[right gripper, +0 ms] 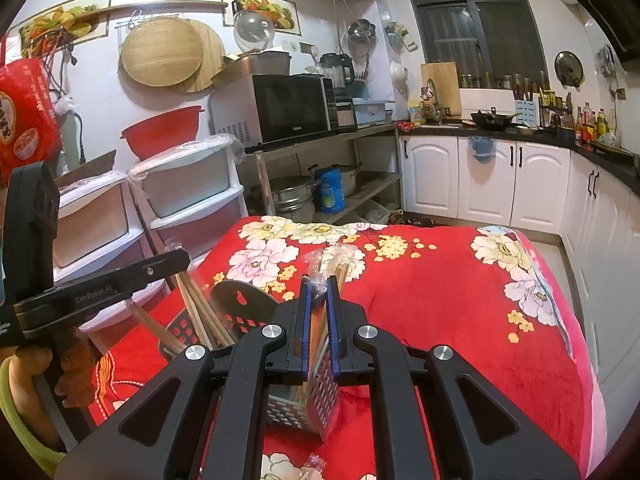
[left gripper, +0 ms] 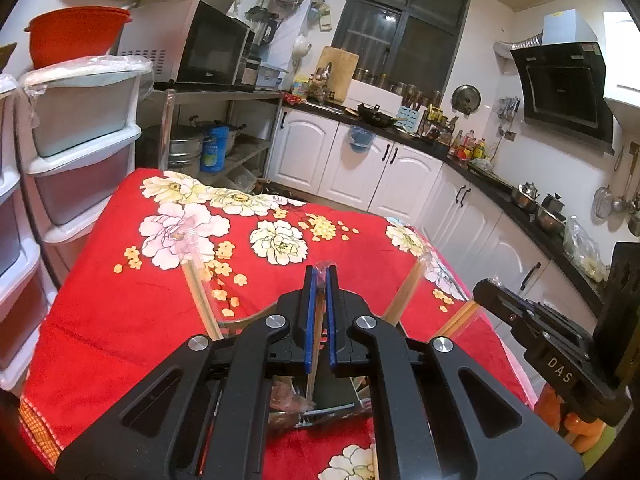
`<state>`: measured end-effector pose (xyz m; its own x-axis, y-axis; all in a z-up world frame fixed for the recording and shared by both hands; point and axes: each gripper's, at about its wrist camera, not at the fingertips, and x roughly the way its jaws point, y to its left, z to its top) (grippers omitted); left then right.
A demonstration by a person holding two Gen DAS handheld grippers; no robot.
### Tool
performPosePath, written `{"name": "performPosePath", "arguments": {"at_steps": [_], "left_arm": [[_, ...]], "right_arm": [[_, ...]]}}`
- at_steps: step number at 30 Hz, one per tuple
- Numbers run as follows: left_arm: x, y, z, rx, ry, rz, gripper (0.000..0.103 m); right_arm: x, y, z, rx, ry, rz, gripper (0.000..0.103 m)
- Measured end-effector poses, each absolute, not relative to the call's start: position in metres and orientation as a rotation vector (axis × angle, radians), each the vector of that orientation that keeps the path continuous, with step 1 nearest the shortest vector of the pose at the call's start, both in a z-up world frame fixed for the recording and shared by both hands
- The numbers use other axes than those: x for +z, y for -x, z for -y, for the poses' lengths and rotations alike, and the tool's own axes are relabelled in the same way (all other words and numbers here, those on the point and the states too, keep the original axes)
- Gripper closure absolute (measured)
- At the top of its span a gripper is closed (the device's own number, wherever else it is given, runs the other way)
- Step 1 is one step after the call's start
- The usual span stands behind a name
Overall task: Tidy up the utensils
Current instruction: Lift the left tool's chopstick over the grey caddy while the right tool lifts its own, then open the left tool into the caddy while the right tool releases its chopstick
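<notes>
A grey perforated utensil holder [right gripper: 298,412] stands on the red floral cloth [right gripper: 440,280], right under both grippers. My left gripper [left gripper: 321,270] is shut on a plastic-wrapped pair of chopsticks [left gripper: 318,320] that slants down into the holder [left gripper: 332,406]. My right gripper [right gripper: 320,280] is shut on another wrapped chopstick packet [right gripper: 340,264], whose lower end reaches into the holder. More wooden chopsticks [right gripper: 198,312] lean in the holder's left side. Each gripper shows in the other's view: the left gripper [right gripper: 182,258] at the left, the right gripper [left gripper: 480,288] at the right.
Plastic drawer units [left gripper: 84,152] stand close to the table's left edge. A metal shelf with a microwave [right gripper: 280,108] and pots is behind the table. White cabinets [left gripper: 360,168] and a cluttered counter run along the back and right. A wrapped item [right gripper: 312,466] lies near the front edge.
</notes>
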<state>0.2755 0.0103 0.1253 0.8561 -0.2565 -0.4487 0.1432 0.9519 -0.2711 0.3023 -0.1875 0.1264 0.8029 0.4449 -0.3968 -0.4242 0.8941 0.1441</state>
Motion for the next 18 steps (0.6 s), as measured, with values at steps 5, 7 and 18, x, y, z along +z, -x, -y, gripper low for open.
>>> {"name": "performPosePath", "arguments": {"at_steps": [5, 7, 18], "left_arm": [[0.1259, -0.2757, -0.0106, -0.212, 0.232, -0.501, 0.102], [0.1262, -0.2764, -0.0106, -0.215, 0.235, -0.503, 0.102], [0.1233, -0.2712, -0.0128, -0.218, 0.23, -0.507, 0.092]], "right_arm": [[0.1249, -0.2997, 0.1883, 0.466, -0.05, -0.447, 0.089], [0.1241, -0.2978, 0.1889, 0.466, -0.05, -0.45, 0.087], [0.1229, -0.2928, 0.1924, 0.463, -0.054, -0.454, 0.077]]}}
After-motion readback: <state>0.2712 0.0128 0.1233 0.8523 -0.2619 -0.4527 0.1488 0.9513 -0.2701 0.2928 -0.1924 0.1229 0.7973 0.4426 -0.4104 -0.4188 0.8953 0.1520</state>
